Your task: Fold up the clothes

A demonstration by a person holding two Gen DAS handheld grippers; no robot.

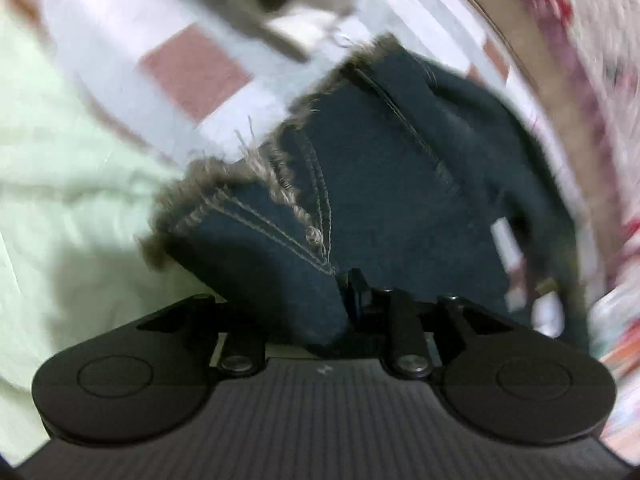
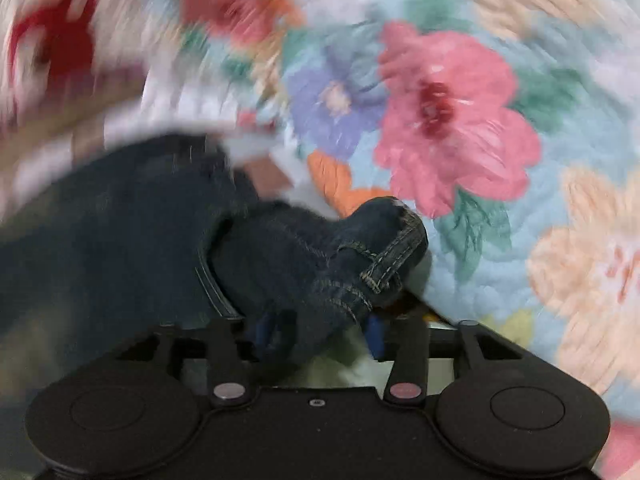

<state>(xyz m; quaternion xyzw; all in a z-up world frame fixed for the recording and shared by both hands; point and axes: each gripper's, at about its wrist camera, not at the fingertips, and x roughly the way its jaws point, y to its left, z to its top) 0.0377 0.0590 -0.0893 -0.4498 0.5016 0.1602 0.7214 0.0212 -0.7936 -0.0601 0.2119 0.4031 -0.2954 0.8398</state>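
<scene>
Lying across the lower middle of the left wrist view, the dark denim shorts [image 1: 384,184] show a frayed hem running from the centre left up toward the top middle, with pale double stitching down the seams. To the left of them spreads a pale green cloth [image 1: 60,184], and above that, in the upper left of the frame, a blurred white and reddish checked fabric [image 1: 192,68]. At the bottom centre the left hand-held gripper [image 1: 352,300] has a fold of the denim tucked down into its narrow gap; the fingertips themselves are hidden by the cloth, so I cannot tell whether they pinch it or have let it go. Along the right edge a flowered cover shows only as a smear.

In the right wrist view the same shorts fill the left and centre of the frame, dark and blurred, and a waistband corner [image 2: 384,256] with a stitched belt loop curls up in the middle. Below it, the right hand-held gripper [image 2: 320,332] stands parted, its blue pads [image 2: 374,334] apart, with denim draped loosely between them and not squeezed. Behind, from the upper middle to the right edge, lies a quilted floral bedcover [image 2: 500,92] with a large pink bloom, a purple one beside it and peach ones at the far right.
</scene>
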